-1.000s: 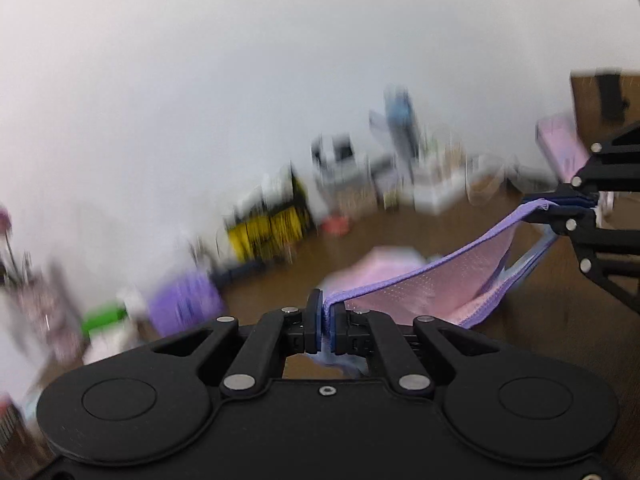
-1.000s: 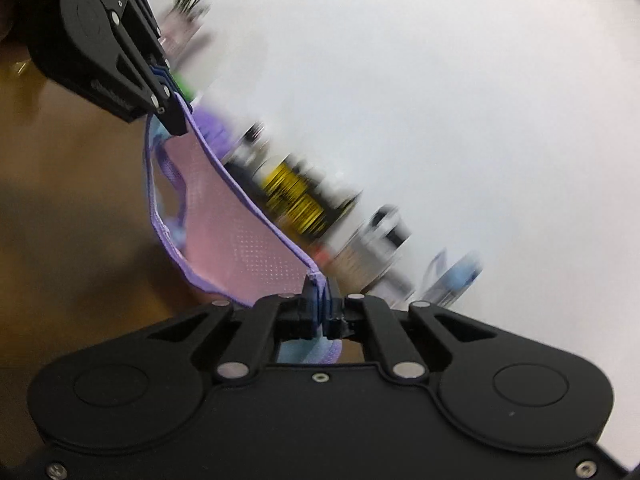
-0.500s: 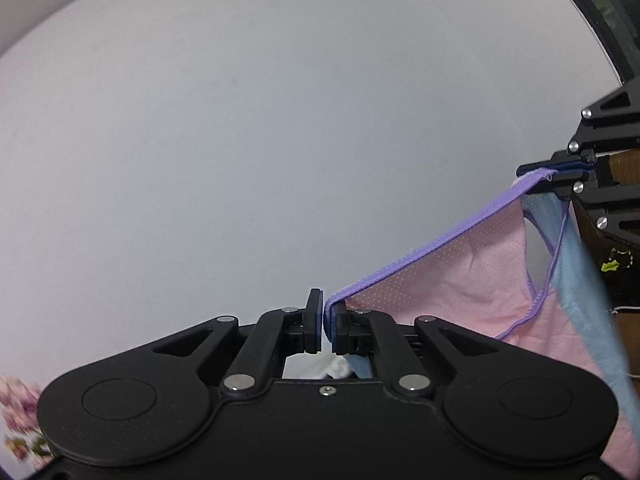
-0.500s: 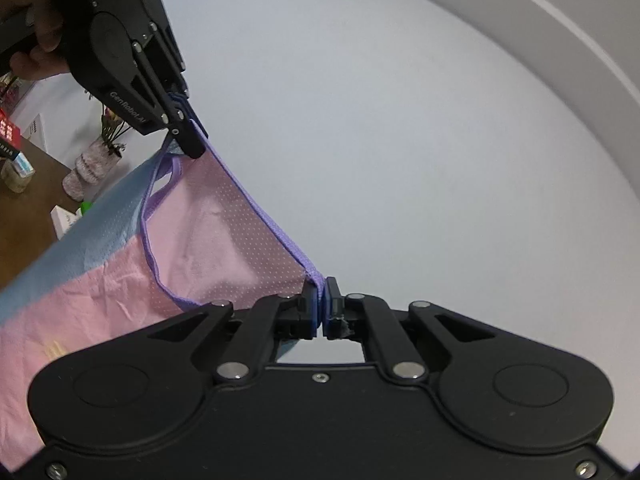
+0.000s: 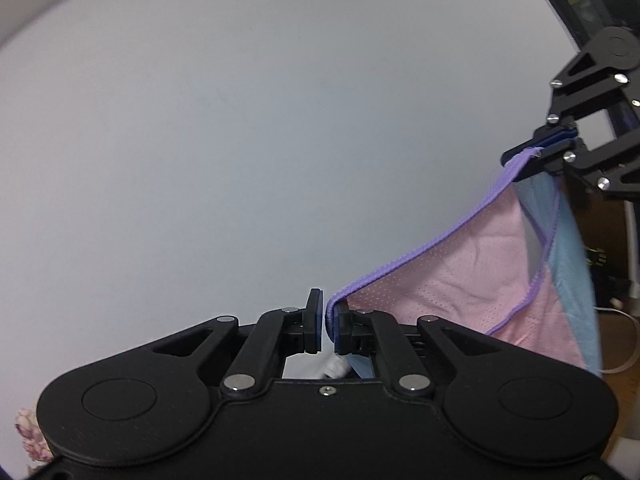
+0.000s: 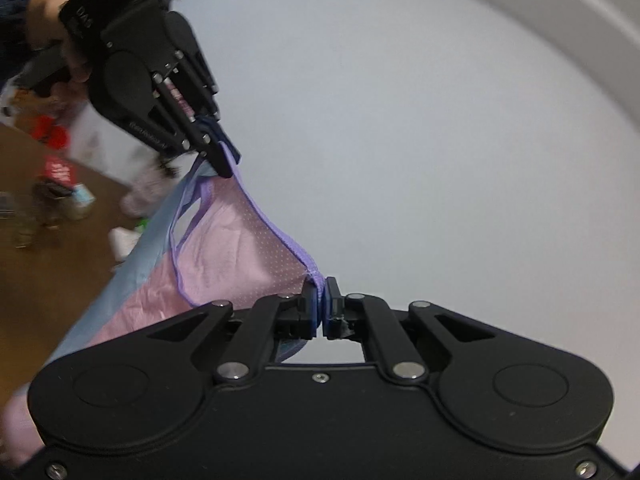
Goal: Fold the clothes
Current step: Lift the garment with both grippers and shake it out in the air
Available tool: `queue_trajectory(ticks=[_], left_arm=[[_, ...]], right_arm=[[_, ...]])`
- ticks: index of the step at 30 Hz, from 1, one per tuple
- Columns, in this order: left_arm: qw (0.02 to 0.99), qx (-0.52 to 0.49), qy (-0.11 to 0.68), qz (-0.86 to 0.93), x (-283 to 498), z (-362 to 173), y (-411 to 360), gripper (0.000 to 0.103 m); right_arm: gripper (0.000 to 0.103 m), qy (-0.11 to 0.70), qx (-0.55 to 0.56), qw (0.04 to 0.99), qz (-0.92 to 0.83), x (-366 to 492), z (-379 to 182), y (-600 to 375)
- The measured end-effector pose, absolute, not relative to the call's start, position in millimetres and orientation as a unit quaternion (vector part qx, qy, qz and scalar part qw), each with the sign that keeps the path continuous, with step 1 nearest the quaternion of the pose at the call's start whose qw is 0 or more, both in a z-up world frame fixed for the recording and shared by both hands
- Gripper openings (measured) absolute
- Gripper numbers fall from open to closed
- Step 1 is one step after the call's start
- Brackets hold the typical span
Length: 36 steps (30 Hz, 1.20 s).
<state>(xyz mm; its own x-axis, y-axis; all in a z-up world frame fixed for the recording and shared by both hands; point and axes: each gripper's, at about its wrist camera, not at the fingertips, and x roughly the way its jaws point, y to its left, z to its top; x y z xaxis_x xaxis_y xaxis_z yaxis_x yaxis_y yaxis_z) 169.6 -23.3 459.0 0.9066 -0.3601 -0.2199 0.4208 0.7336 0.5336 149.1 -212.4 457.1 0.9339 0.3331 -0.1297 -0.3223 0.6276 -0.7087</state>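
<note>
Right wrist view: both the left claw (image 6: 224, 160) and right claw (image 6: 320, 304) pinch the pink garment (image 6: 240, 248), hiding the cluttered brown table (image 6: 44, 264).

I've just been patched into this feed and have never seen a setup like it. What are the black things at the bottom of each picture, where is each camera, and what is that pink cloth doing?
Each picture comes from a camera on a hand-held gripper, looking forward along its two fingers; the black shape at the bottom is that gripper's own body. One view shows the left gripper, the other the right gripper. A person's hand holds the left one. Both are shut on the purple neckline band of a pink and blue garment, which hangs stretched between them in the air against a pale wall. Below sits a brown table with blurred clutter.
</note>
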Motion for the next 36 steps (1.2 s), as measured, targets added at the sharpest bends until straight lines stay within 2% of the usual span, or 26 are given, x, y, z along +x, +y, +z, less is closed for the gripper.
queue_trajectory(ticks=[9,16,21,25,29,34,36], left_arm=[[0.914,0.306,0.026,-0.267,180,461,-17,0.007],[0.906,0.312,0.050,-0.282,210,453,-20,0.007],[0.898,0.332,0.039,-0.286,250,433,-24,0.007],[0.897,0.349,0.037,-0.269,282,412,-32,0.007],[0.897,0.373,0.008,-0.238,334,386,-43,0.007],[0.897,0.406,-0.066,-0.160,391,366,-68,0.006],[0.886,0.424,-0.155,-0.107,396,364,-80,0.006]], right_arm=[[0.004,0.057,-0.389,0.897,0.203,194,481,-218],[0.004,0.076,-0.405,0.879,0.242,213,481,-218],[0.004,0.069,-0.425,0.864,0.259,243,473,-216],[0.004,0.104,-0.417,0.867,0.251,275,470,-208],[0.004,0.116,-0.417,0.873,0.223,336,445,-203],[0.004,0.035,-0.430,0.891,0.140,390,418,-196],[0.004,-0.013,-0.429,0.896,0.111,398,414,-193]])
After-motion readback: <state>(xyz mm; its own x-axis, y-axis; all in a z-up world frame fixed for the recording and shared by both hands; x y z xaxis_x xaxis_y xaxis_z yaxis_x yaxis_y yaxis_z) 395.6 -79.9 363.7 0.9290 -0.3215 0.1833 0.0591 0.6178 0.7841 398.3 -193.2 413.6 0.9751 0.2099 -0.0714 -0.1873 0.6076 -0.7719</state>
